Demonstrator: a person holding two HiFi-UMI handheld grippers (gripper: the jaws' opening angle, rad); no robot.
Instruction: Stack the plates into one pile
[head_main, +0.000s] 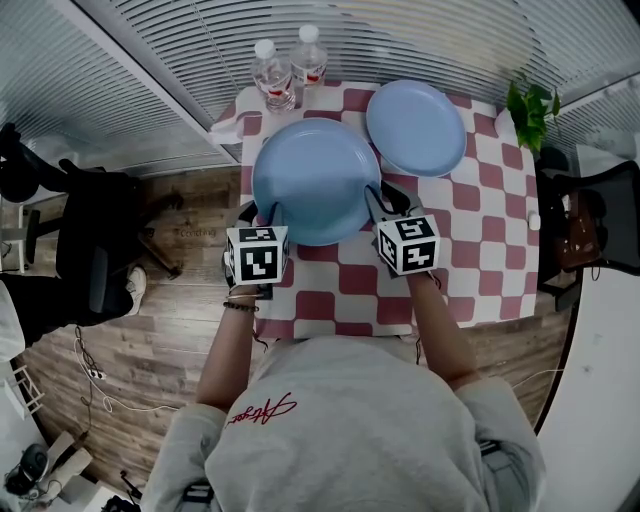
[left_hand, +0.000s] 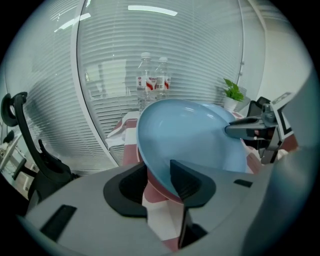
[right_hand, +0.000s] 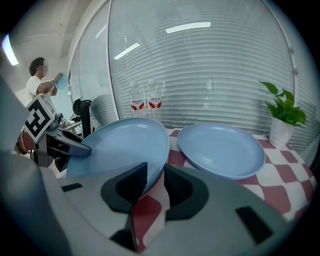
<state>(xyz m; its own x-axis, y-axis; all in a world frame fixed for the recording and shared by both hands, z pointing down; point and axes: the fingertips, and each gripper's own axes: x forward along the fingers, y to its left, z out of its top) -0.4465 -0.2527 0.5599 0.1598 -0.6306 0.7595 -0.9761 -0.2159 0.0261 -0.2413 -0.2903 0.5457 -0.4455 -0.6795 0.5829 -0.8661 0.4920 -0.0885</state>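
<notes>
grey sweatshirt (head_main: 350, 430) shoulders filled the bottom of the head view. two bare forearms reached from them toward the tabletop (head_main: 470, 250), which was covered by a red-and-white checked cloth. each hand carried tongs topped by a marker cube. the left tongs (head_main: 270, 212) pinched the near-left rim of the near plate (head_main: 315, 175), a pale blue, round, glossy dish. the right tongs (head_main: 376, 200) pinched its near-right rim. this plate sat over the near-left part of the cloth; whether it rested there could not be told. the far plate (head_main: 415, 125), of the same pale blue, lay flat further back and to the right, its edge just beside the near plate's. two clear plastic water bottles (head_main: 272, 75) with red labels stood at the far-left corner, and a green potted plant (head_main: 530, 105) stood by the far-right corner. a black office chair (head_main: 85, 240) stood on the wooden floor (head_main: 150, 350) at the left.

from the left gripper view, the left tongs (left_hand: 159, 172) were closed on the near plate (left_hand: 190, 135), one jaw on each face of the rim, with checked cloth showing below. the right tongs (left_hand: 232, 131) held the opposite rim. the water bottles (left_hand: 152, 82) stood behind the plate, and the potted plant (left_hand: 232, 92) was to the right.

from the right gripper view, the right tongs (right_hand: 155, 172) likewise clamped the near plate (right_hand: 125, 145) at its rim, and the left tongs (right_hand: 80, 147) gripped its other side. the far plate (right_hand: 222, 147) lay flat on the tabletop (right_hand: 285, 185) just to the right. the water bottles (right_hand: 145, 102) stood against white slatted blinds (right_hand: 210, 65), and the potted plant (right_hand: 282, 107) stood at the right. a person (right_hand: 40, 82) stood far off at the left.
</notes>
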